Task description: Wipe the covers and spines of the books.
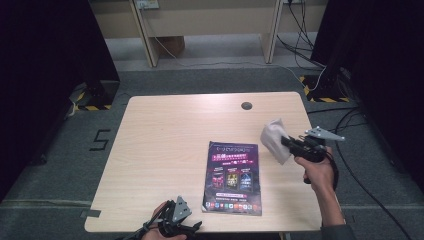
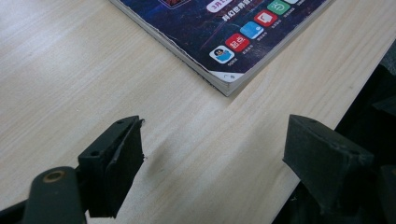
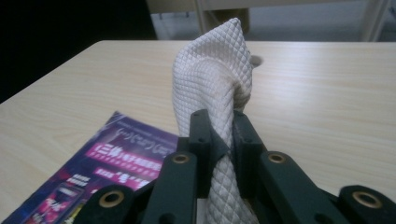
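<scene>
cloth [image 3: 219, 60] is hanging clamped in the right gripper [image 1: 295, 144], just right of the magazine [image 1: 233, 177]; left gripper [image 1: 181, 225] is resting spread apart near its lower-left corner.

A purple magazine [image 1: 233, 177] lies on the wooden table [image 1: 165, 150] — the right gripper [image 1: 289, 143] holds a white cloth [image 1: 275, 140] above it, right of the magazine.

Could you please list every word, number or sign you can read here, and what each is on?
"5": black figure on the grey floor, left of the table.
Magazine cover: a pink title band and rows of small icons with Chinese captions, too small or blurred to read.
Cloth: no text.
</scene>
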### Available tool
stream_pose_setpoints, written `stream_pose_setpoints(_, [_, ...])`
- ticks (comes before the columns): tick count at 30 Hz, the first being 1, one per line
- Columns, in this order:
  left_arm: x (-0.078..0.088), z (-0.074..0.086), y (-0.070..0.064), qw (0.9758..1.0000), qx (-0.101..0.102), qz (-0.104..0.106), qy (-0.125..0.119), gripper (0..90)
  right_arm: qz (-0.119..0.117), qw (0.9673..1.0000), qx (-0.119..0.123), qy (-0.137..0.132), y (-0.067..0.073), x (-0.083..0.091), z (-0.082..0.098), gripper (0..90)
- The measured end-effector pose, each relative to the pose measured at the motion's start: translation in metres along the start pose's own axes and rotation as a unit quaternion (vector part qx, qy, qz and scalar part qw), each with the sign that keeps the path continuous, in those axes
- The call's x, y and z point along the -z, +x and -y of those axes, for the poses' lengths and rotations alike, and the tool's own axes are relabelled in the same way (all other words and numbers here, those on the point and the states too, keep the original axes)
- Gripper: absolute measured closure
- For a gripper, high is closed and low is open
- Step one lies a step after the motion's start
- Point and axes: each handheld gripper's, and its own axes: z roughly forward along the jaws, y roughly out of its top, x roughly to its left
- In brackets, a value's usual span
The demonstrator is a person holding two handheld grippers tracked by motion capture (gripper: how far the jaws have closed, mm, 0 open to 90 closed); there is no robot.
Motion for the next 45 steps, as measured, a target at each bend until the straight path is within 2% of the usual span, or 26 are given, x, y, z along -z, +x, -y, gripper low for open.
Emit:
stream_pose_setpoints(2, [0.0,0.0,0.0,1.0,0.0,0.0,0.0,19.1,0.009,0.9999,-0.002,-0.007,-0.005,0.004,0.0,81.6])
stream_pose_setpoints(3, [0.0,0.0,0.0,1.0,0.001,0.0,0.0,19.1,0.029,0.9995,-0.004,-0.005,-0.015,0.013,0.001,81.5])
stream_pose_setpoints(7, [0.0,0.0,0.0,1.0,0.0,-0.001,0.0,19.1,0.06,0.9981,-0.008,0.008,-0.032,0.023,0.011,81.5])
stream_pose_setpoints(13, [0.0,-0.001,0.0,1.0,0.0,0.0,-0.001,19.1,0.074,0.9966,-0.015,0.035,-0.048,0.025,0.027,81.4])
stream_pose_setpoints(17, [0.0,-0.001,0.0,1.0,0.0,0.0,-0.001,19.1,0.076,0.996,-0.011,0.046,-0.047,0.022,0.031,81.3])
stream_pose_setpoints(18, [0.0,-0.001,0.0,1.0,0.0,-0.001,-0.001,19.1,0.075,0.995,0.005,0.066,-0.042,0.017,0.036,80.9])
stream_pose_setpoints(20, [0.0,-0.001,0.0,1.0,0.001,-0.001,-0.001,19.1,0.07,0.9939,0.014,0.084,-0.037,0.012,0.041,80.5])
stream_pose_setpoints(21, [0.0,-0.001,0.0,1.0,0.001,-0.001,-0.001,19.1,0.07,0.9939,0.014,0.084,-0.037,0.012,0.041,80.5])
stream_pose_setpoints(22, [0.0,0.0,0.0,1.0,0.0,-0.001,-0.002,19.1,0.063,0.9923,0.021,0.105,-0.032,0.005,0.047,80.0])
stream_pose_setpoints(23, [0.0,0.0,0.0,1.0,0.0,-0.002,-0.002,19.1,0.06,0.9914,0.025,0.113,-0.03,0.002,0.05,79.7])
stream_pose_setpoints(24, [0.0,0.0,0.0,1.0,0.0,-0.002,-0.002,19.1,0.06,0.9914,0.025,0.113,-0.03,0.002,0.05,79.7])
stream_pose_setpoints(25, [0.0,0.0,0.0,1.0,0.0,-0.001,-0.002,19.1,0.053,0.9895,0.034,0.13,-0.026,-0.003,0.054,78.6])
stream_pose_setpoints(26, [0.0,0.0,0.0,1.0,0.0,-0.001,-0.001,19.1,0.051,0.9887,0.038,0.136,-0.024,-0.005,0.056,78.0])
stream_pose_setpoints(28, [0.0,0.0,0.0,1.0,0.0,-0.001,-0.001,19.1,0.05,0.9882,0.038,0.14,-0.023,-0.006,0.057,77.2])
stream_pose_setpoints(30, [0.0,0.0,0.0,1.0,0.0,-0.001,-0.001,19.1,0.049,0.9857,0.048,0.154,-0.021,-0.008,0.06,75.8])
stream_pose_setpoints(31, [0.0,0.0,0.0,1.0,0.0,-0.001,-0.001,19.1,0.051,0.983,0.058,0.167,-0.019,-0.01,0.062,74.7])
stream_pose_setpoints(34, [-0.001,-0.001,0.0,1.0,-0.001,-0.001,0.0,19.1,0.051,0.9815,0.06,0.175,-0.018,-0.012,0.067,72.0])
stream_pose_setpoints(35, [-0.001,-0.001,0.0,1.0,-0.001,-0.001,-0.002,19.1,0.053,0.9779,0.06,0.193,-0.017,-0.013,0.07,66.7])
stream_pose_setpoints(36, [-0.001,-0.001,0.0,1.0,-0.001,-0.001,-0.002,19.1,0.057,0.9777,0.058,0.194,-0.016,-0.012,0.071,63.0])
stream_pose_setpoints(37, [-0.001,-0.002,-0.001,1.0,-0.002,0.0,-0.002,19.1,0.061,0.9779,0.055,0.192,-0.016,-0.011,0.07,58.5])
stream_pose_setpoints(38, [-0.002,-0.002,-0.001,1.0,-0.003,0.001,-0.002,19.1,0.061,0.9779,0.055,0.192,-0.016,-0.011,0.07,58.5])
stream_pose_setpoints(39, [-0.002,-0.002,-0.001,1.0,-0.004,0.002,0.0,19.1,0.072,0.9805,0.052,0.175,-0.016,-0.007,0.066,53.1])
stream_pose_setpoints(41, [-0.002,-0.003,-0.001,1.0,-0.005,0.002,-0.002,19.1,0.076,0.9845,0.051,0.149,-0.014,0.0,0.059,49.4])
stream_pose_setpoints(42, [-0.002,-0.003,-0.001,1.0,-0.005,0.002,-0.002,19.1,0.076,0.9845,0.051,0.149,-0.014,0.0,0.059,49.4])
stream_pose_setpoints(43, [-0.003,-0.003,-0.001,1.0,-0.004,0.002,-0.003,19.1,0.08,0.9866,0.046,0.135,-0.012,0.003,0.056,48.0])
stream_pose_setpoints(45, [-0.003,-0.004,-0.002,1.0,-0.005,0.002,-0.006,19.1,0.072,0.9912,0.041,0.104,-0.005,0.011,0.048,46.6])
